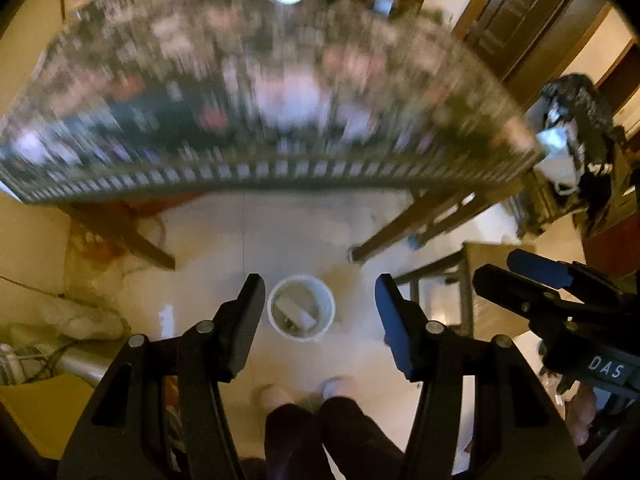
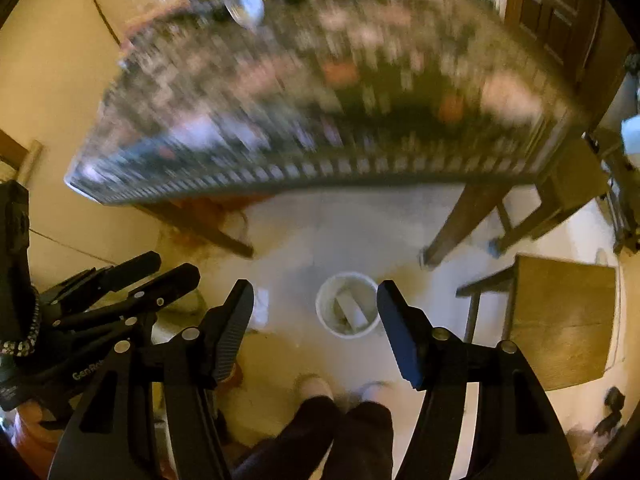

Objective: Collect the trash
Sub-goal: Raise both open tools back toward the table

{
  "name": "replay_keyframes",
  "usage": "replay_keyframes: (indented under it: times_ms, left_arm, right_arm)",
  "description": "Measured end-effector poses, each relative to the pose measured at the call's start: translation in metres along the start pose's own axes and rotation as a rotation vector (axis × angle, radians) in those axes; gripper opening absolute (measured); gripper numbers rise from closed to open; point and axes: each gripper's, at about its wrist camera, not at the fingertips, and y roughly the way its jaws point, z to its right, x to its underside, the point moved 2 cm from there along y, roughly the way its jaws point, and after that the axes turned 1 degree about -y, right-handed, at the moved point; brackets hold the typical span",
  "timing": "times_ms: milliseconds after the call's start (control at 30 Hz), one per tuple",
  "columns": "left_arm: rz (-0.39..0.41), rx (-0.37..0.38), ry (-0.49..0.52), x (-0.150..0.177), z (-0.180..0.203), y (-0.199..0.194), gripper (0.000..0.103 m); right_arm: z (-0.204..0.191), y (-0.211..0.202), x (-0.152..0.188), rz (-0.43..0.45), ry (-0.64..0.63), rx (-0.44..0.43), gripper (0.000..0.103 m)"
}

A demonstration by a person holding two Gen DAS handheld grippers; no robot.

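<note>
White round bin (image 1: 301, 306) upright on pale floor; open top; pale crumpled trash (image 1: 297, 311) inside; near table leg.

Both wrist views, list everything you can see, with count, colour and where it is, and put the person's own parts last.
Table: one, dark floral cloth, blurred, across the top.
Bin: one, white, on the pale floor below the table edge, pale scraps inside.
Stool: one, wooden, right of the bin.
Door: one, brown wood, upper right.
Left gripper: one, black, jaws open, nothing between them.
Right gripper: one, black, jaws open, nothing between them.
Legs: two, dark trousers, pale shoes, bottom centre.
</note>
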Motion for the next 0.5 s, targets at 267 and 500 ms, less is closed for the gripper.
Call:
replay_keyframes:
  times_ms: [267,500]
  left_arm:
    - [0.165,0.006,0.046,-0.031,0.004,-0.11,0.056]
    - [0.337,0.03,0.087,-0.06,0.006,-0.193,0.056]
  right_arm:
    - [-0.038,-0.102,-0.028,0.189,-0.036,0.045,0.06]
    - [-0.064,-0.173,-0.049,0.356,-0.041,0.107,0.06]
